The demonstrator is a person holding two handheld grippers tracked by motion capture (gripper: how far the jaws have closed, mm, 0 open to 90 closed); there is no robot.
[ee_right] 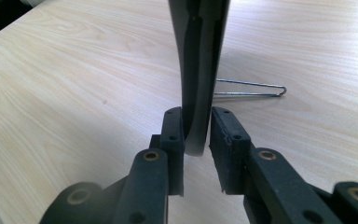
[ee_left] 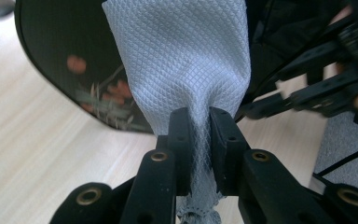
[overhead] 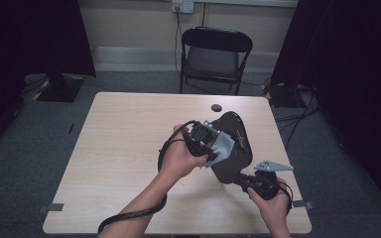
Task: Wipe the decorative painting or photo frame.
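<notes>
Only rt view: wire loop point(ee_right: 256, 88) behind tray point(ee_right: 198, 70)

The high view is dim and soft, with black curtains swallowing both sides. Both gripper views are brighter: daylight glares across the pale worktop point(ee_right: 74, 84), the nearest jaws lose focus, and a far gripper point(ee_left: 326, 88) smears.

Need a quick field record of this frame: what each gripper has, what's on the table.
left gripper: shut on a grey cloth, held against the tray
right gripper: shut on the rim of a dark tray with flower pattern, held on edge
table: light wood
also on table: thin wire clip, behind the tray
background: black folding chair
</notes>
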